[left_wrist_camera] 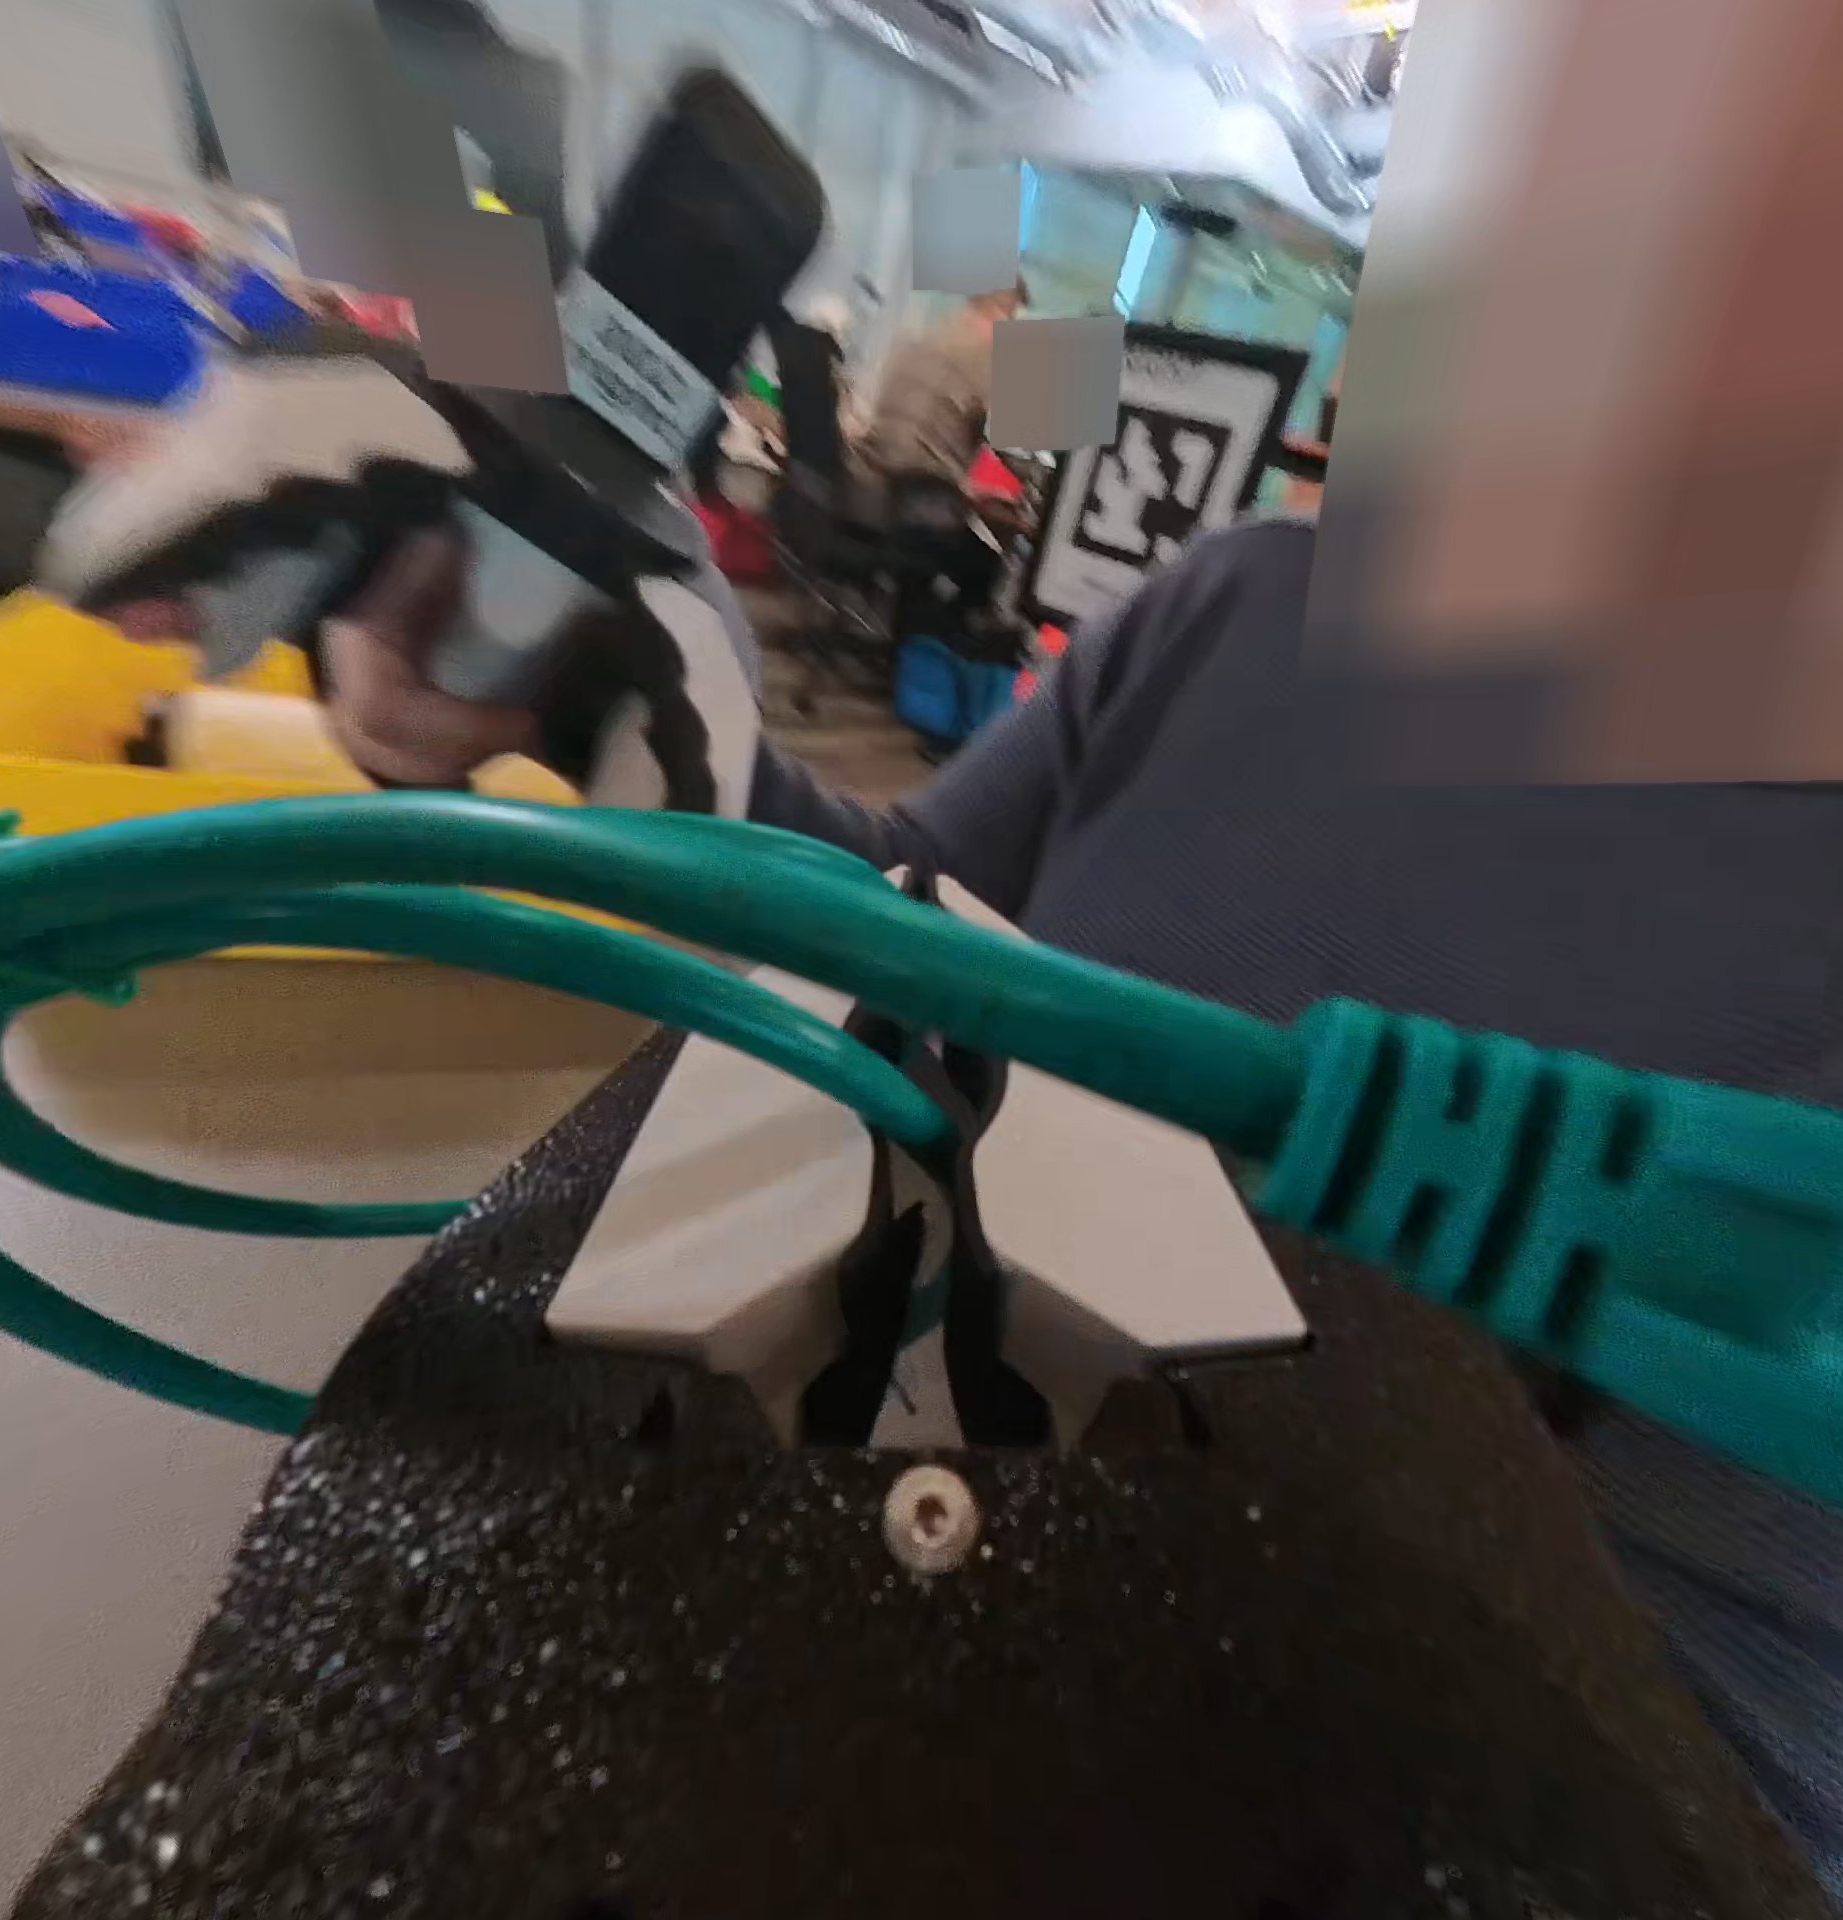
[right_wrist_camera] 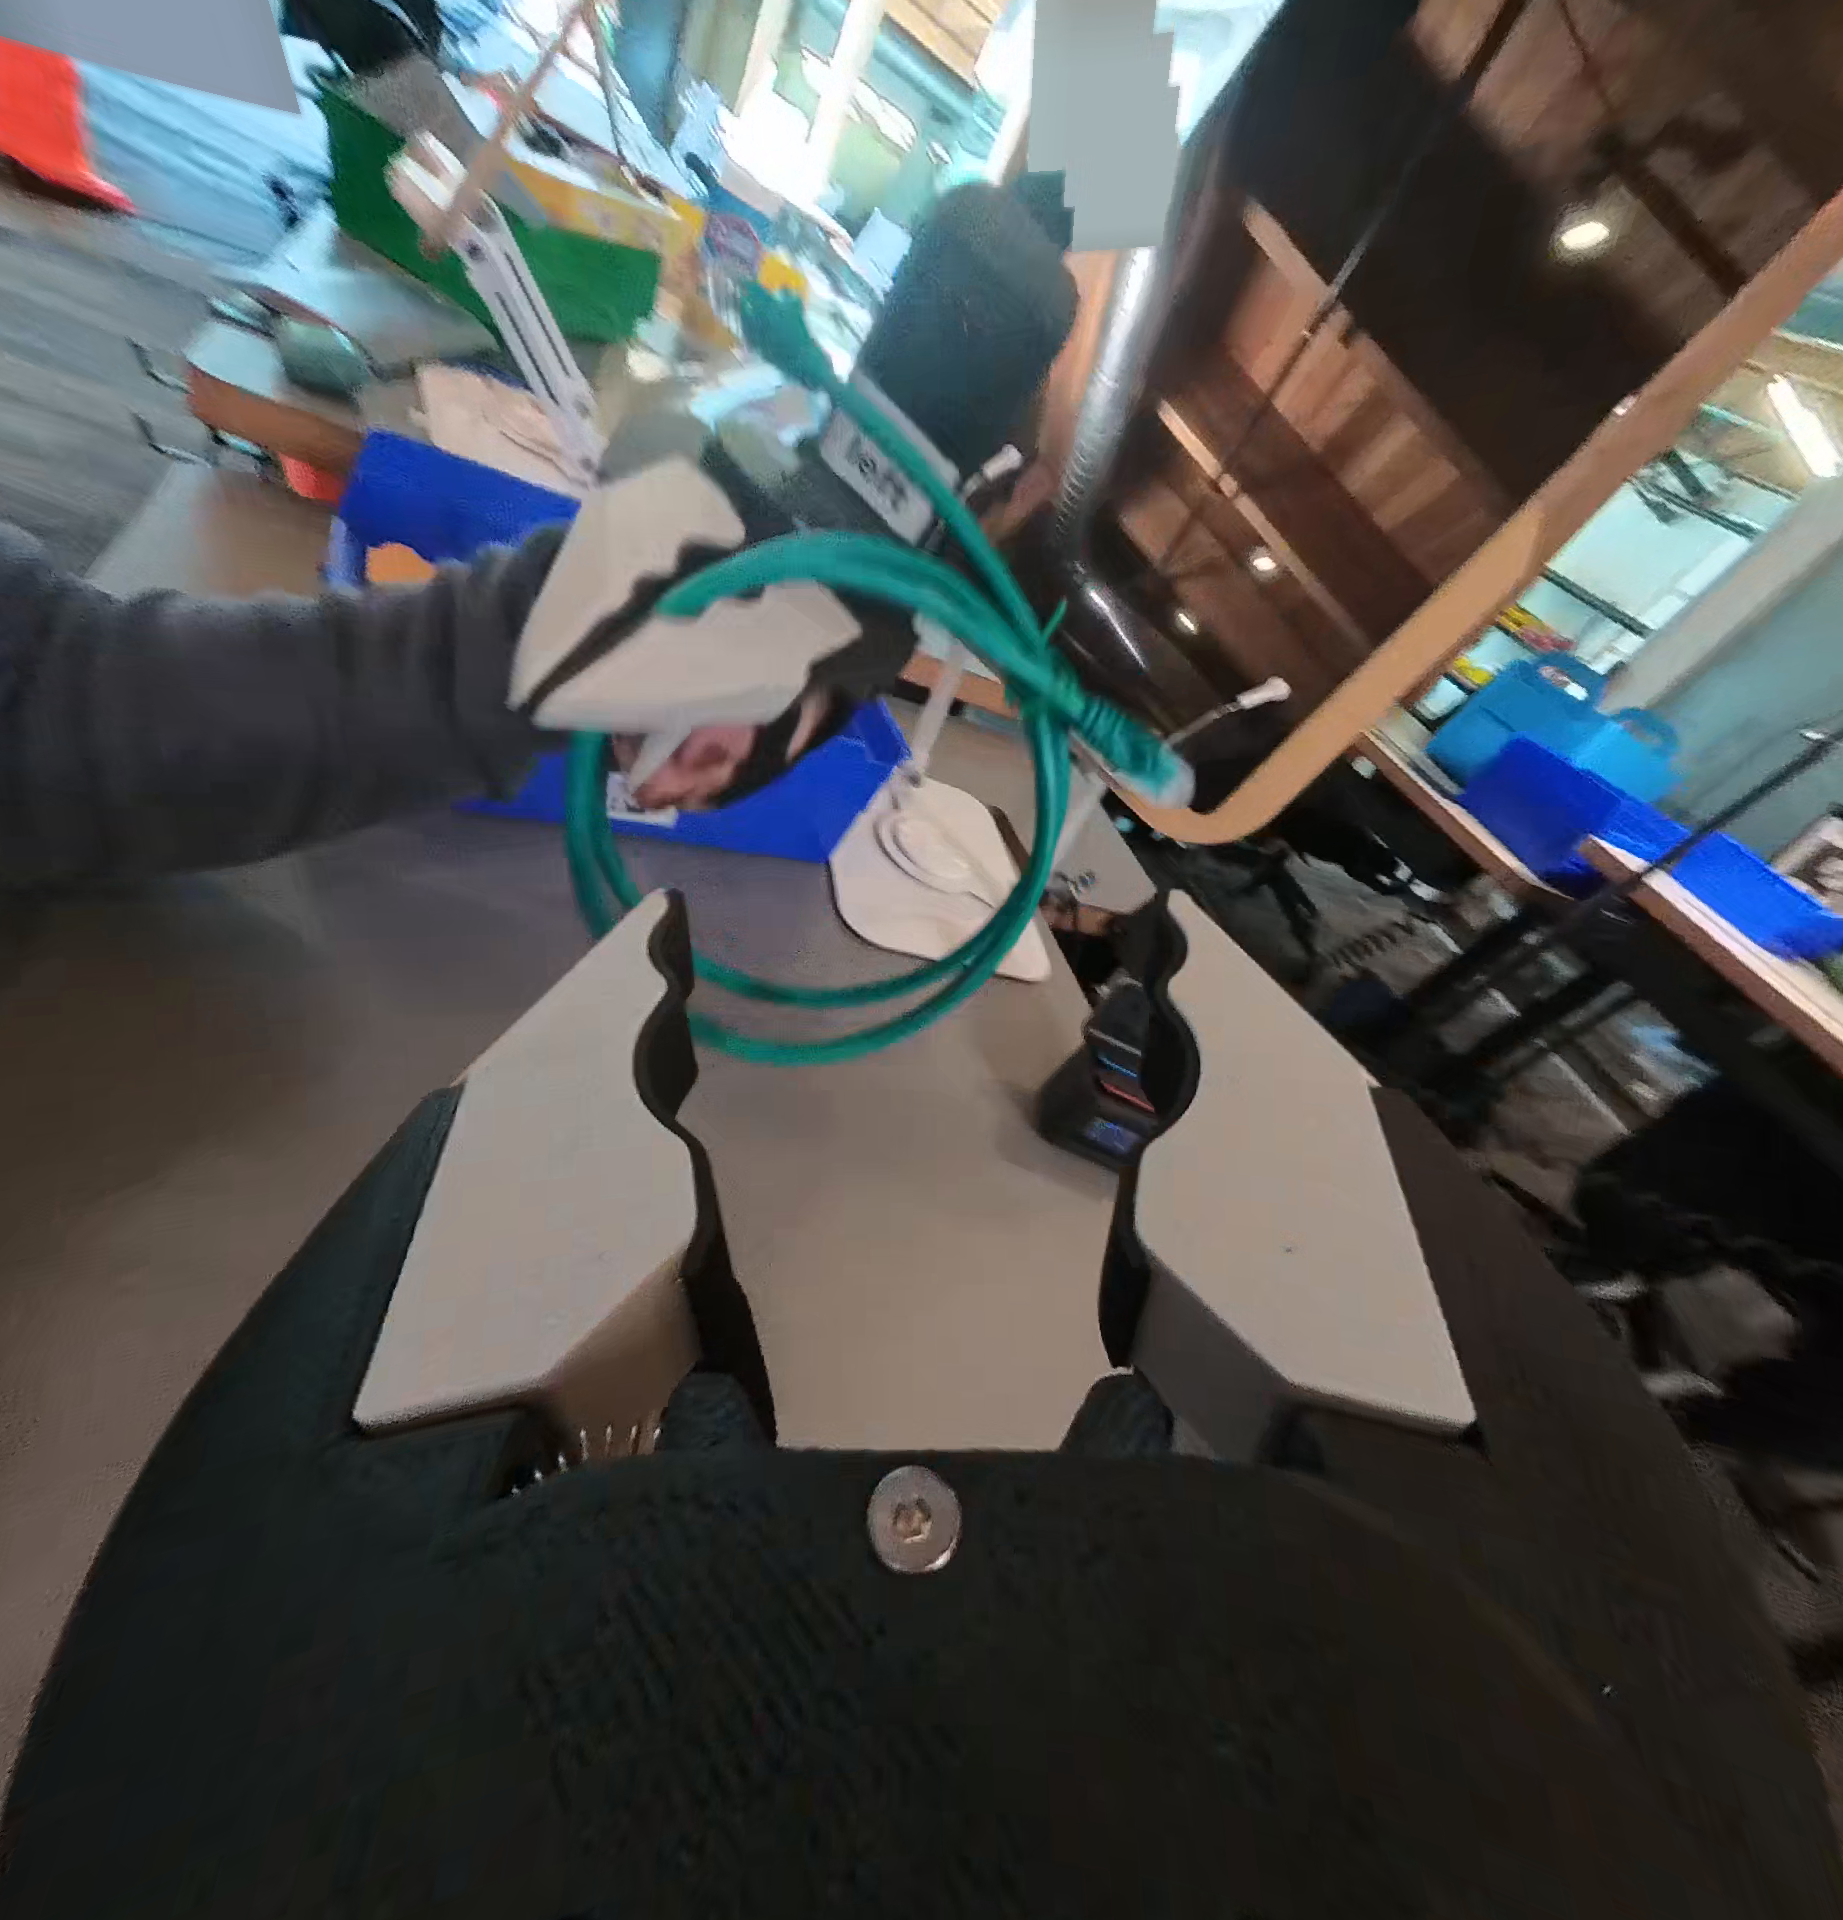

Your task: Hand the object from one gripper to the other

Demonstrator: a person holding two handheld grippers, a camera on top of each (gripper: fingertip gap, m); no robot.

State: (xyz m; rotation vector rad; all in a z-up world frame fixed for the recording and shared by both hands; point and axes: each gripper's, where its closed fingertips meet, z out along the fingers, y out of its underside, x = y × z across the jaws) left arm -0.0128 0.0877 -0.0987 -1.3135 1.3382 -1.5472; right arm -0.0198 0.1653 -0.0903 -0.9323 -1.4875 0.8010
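Handover not yet done. Left tongs pressed together on the coiled green cable, held up above the table. Right tongs spread wide, empty, just near of the hanging loop. Left: close in, grip, release.

Right tool gapes wide, open air between its fingers. Green cable loop hangs just ahead, lower arc near left fingertip. Black stand blocks right finger side, centre frame. Worktop bare lower left.
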